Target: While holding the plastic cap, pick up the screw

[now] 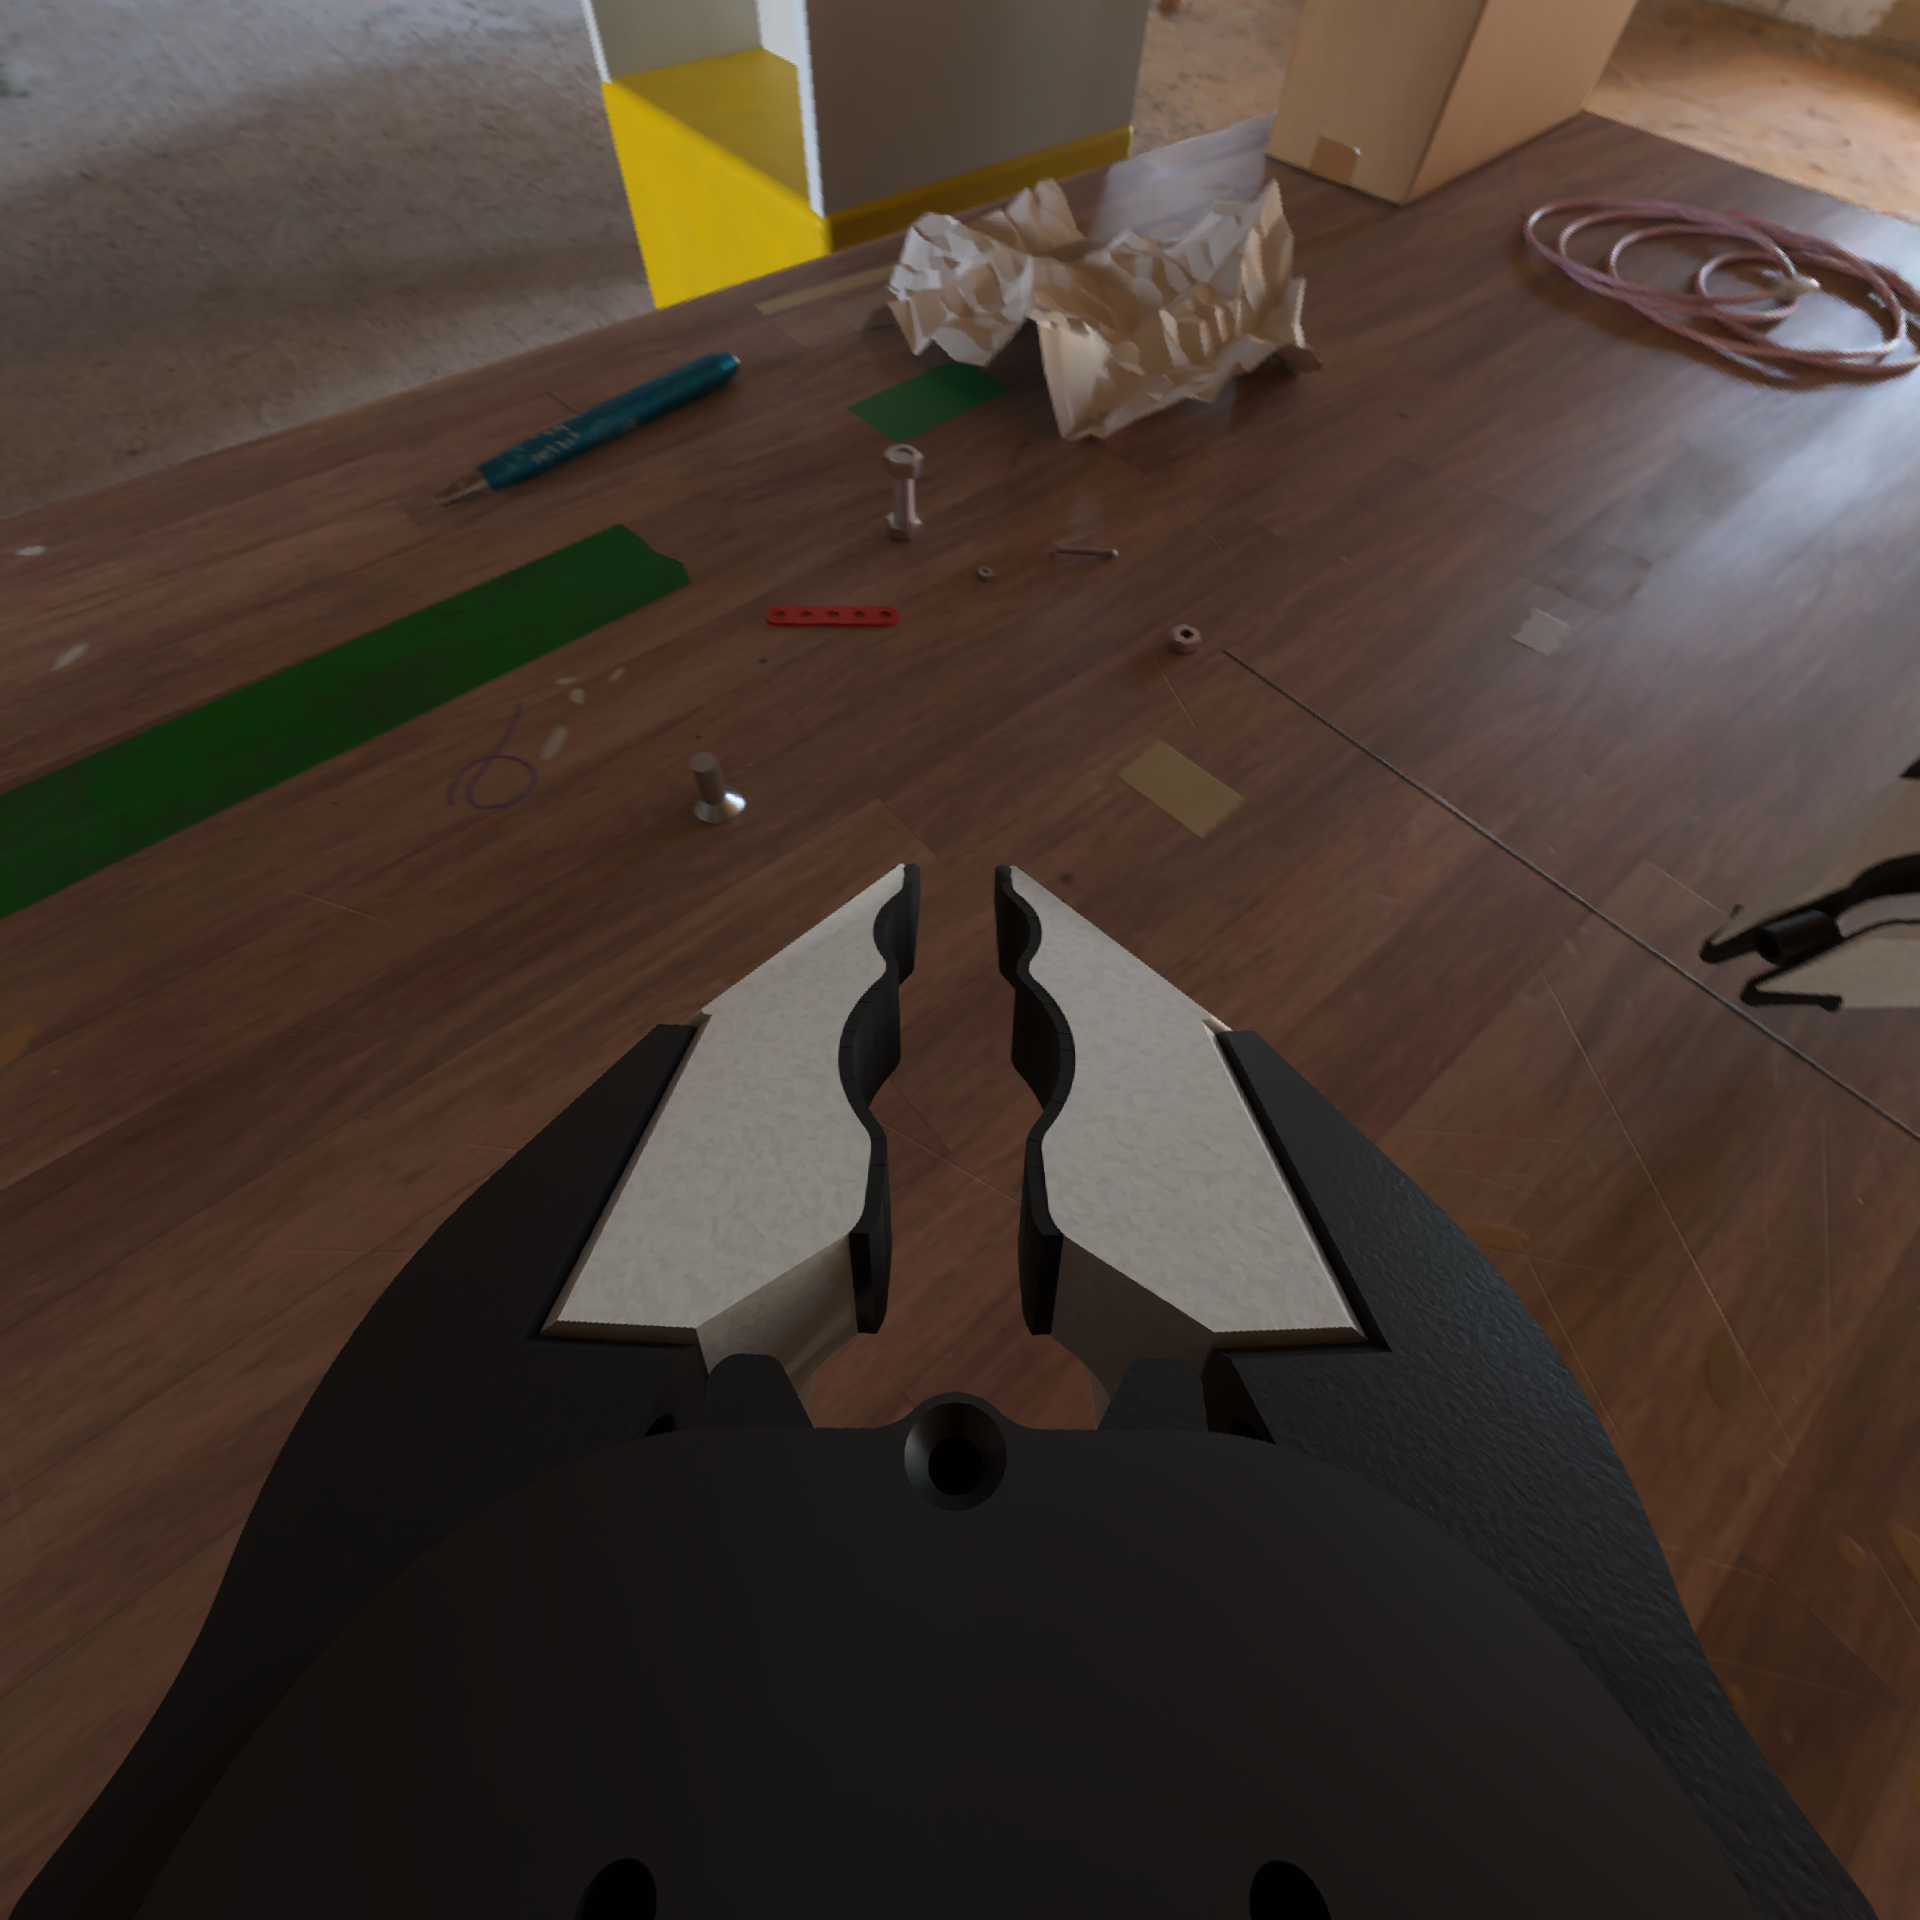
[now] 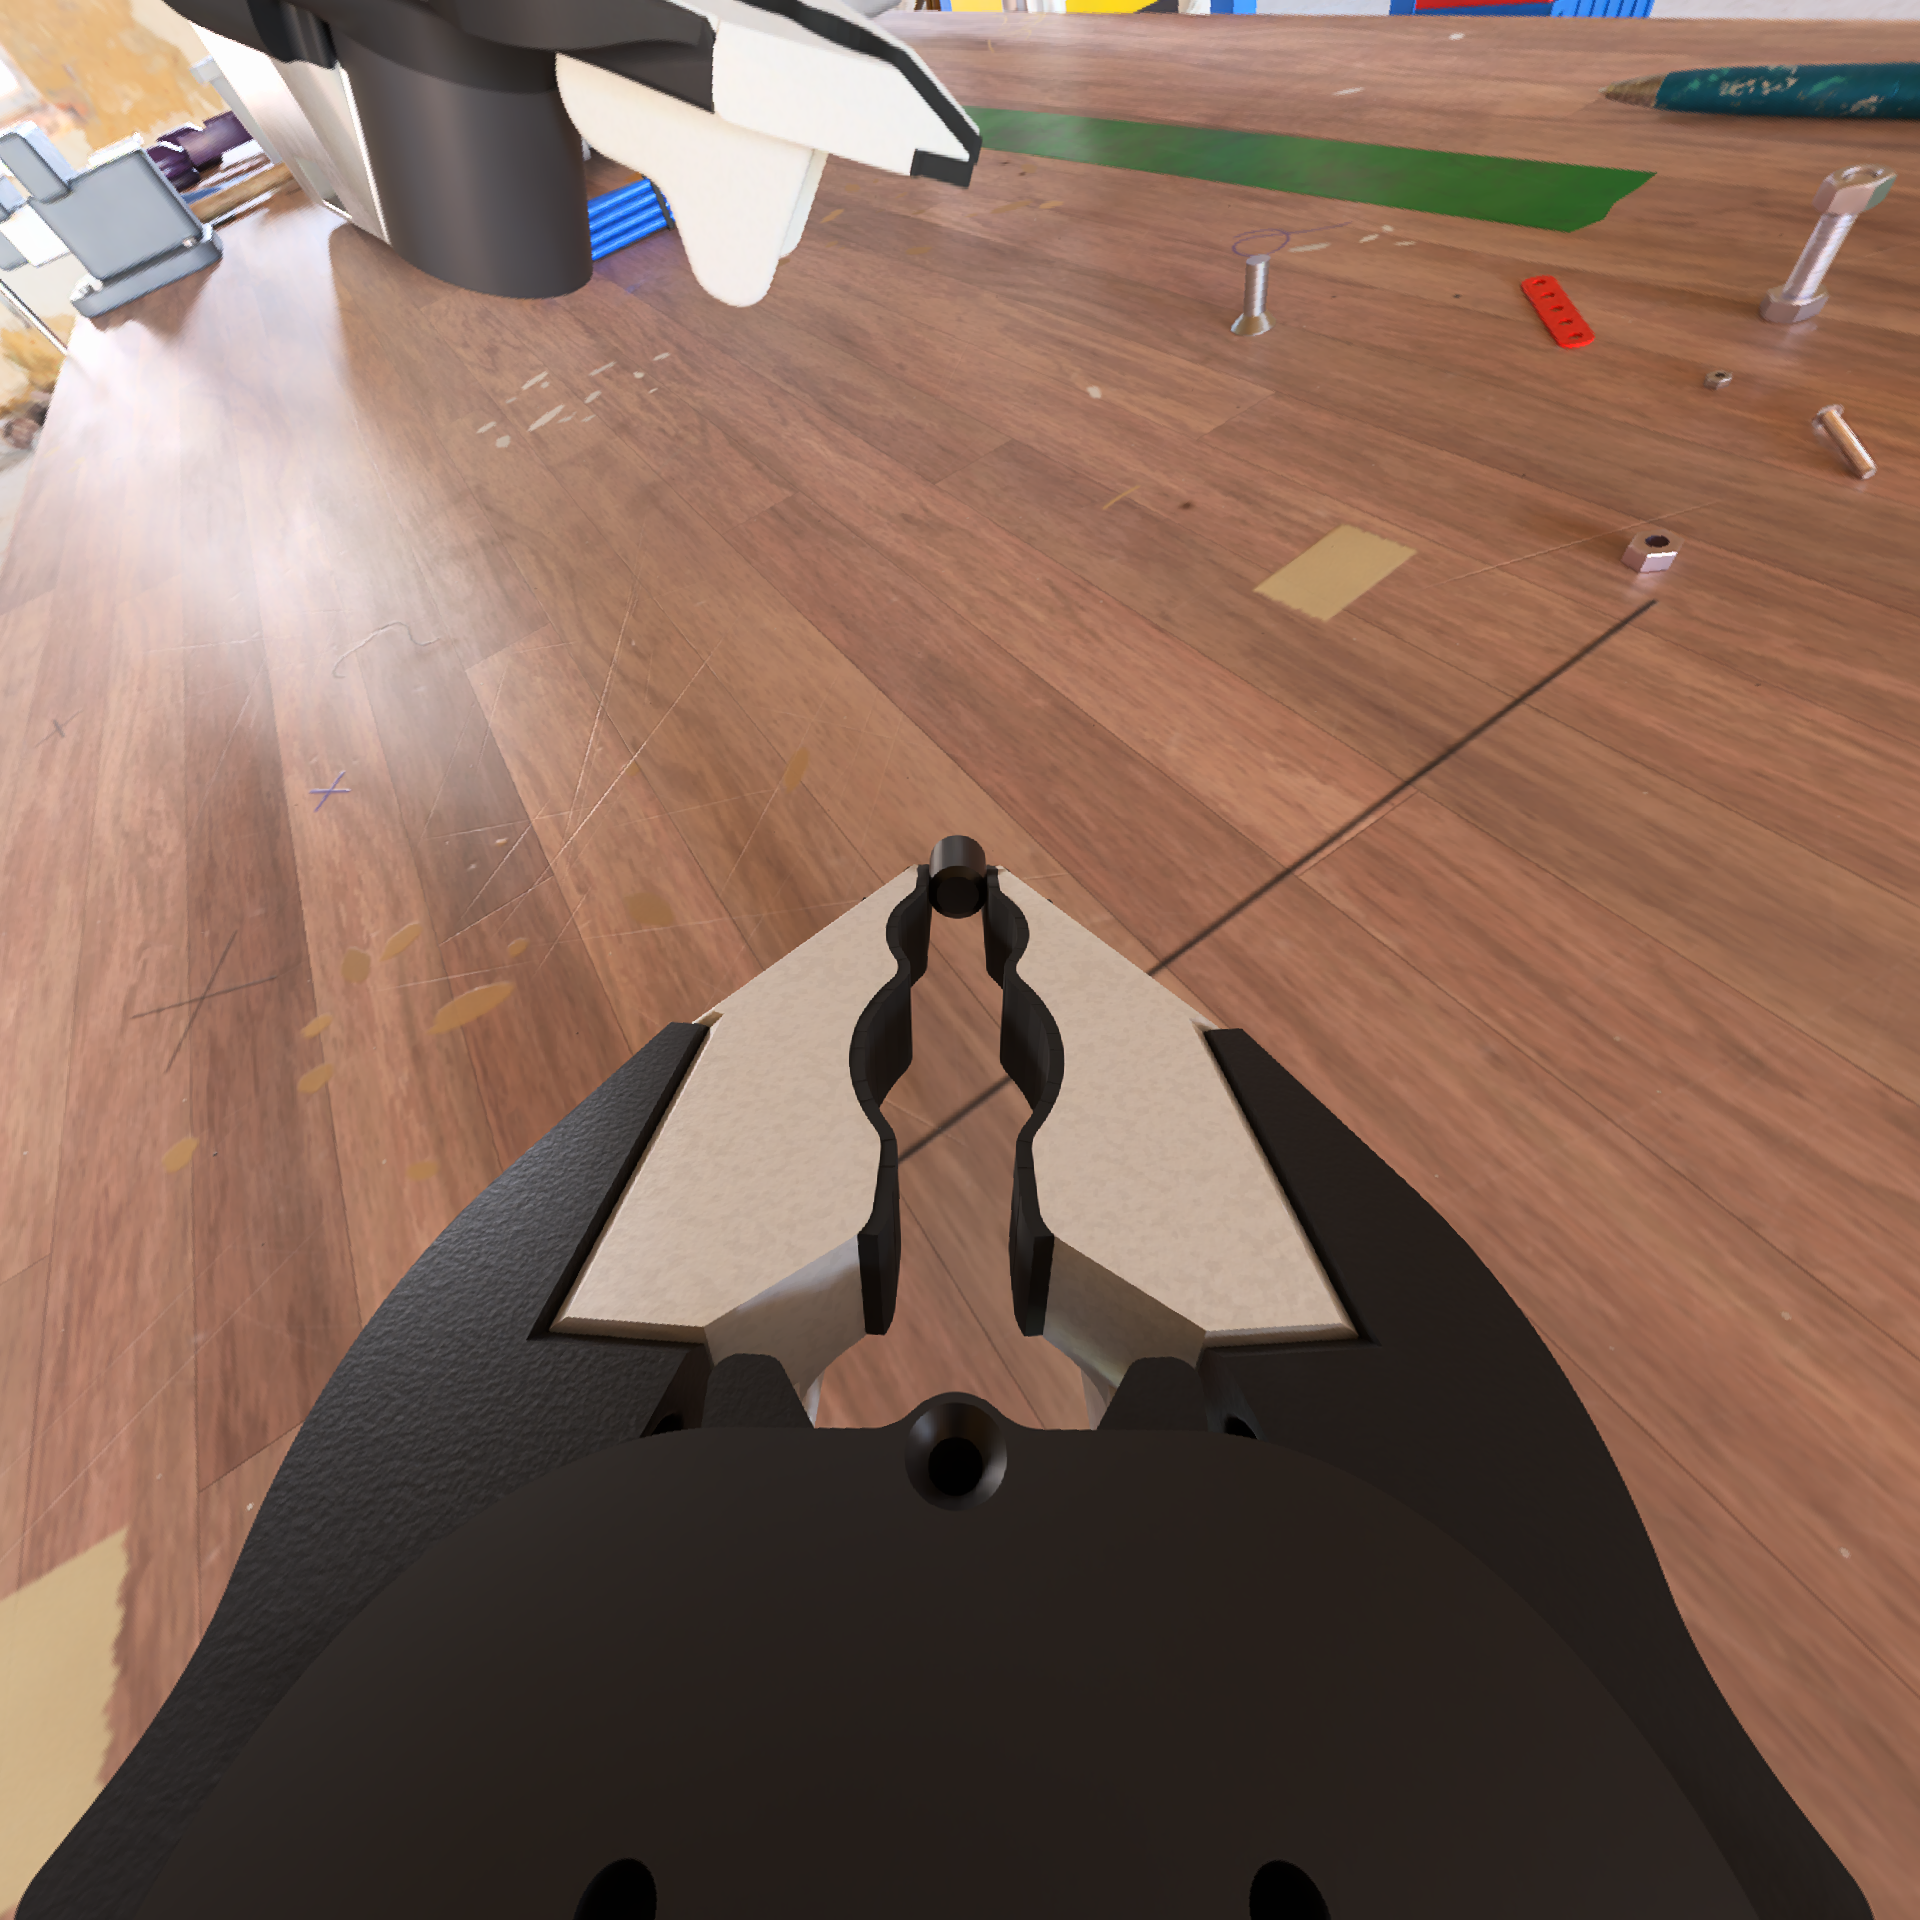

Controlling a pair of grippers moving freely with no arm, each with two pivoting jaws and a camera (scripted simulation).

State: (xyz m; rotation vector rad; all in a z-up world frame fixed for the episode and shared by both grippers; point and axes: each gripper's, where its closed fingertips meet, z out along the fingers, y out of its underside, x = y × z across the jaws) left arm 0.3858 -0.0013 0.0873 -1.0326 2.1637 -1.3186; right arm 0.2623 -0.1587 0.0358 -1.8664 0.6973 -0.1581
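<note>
In the right wrist view the right claw (image 2: 957, 883) was clenched on the small black plastic cap (image 2: 956, 875), which sat at the very tips of the fingers, in the middle of the frame, above the wooden worktop (image 2: 520, 644). The left half of that frame was bare wood with only scratches and paint marks.

In the left wrist view the left claw (image 1: 957, 883) was released, with a narrow gap between its fingertips and nothing in it. The screw (image 1: 713, 792) stood on its flat head, shaft up, a little left of centre and just beyond the left fingertip; it was apart from the claw. Bare wood lay all around it.

Further up the frame lay a red strip with holes (image 1: 833, 616), a large bolt with nuts (image 1: 902, 492), a small nut (image 1: 1182, 637) and a thin small bolt (image 1: 1084, 552), all well apart from the screw. A green tape band (image 1: 343, 707) ran along the left side. A teal knife (image 1: 613, 421) lay near the worktop edge at the upper left, and crumpled paper (image 1: 1112, 312) sat near the far edge at the top.
</note>
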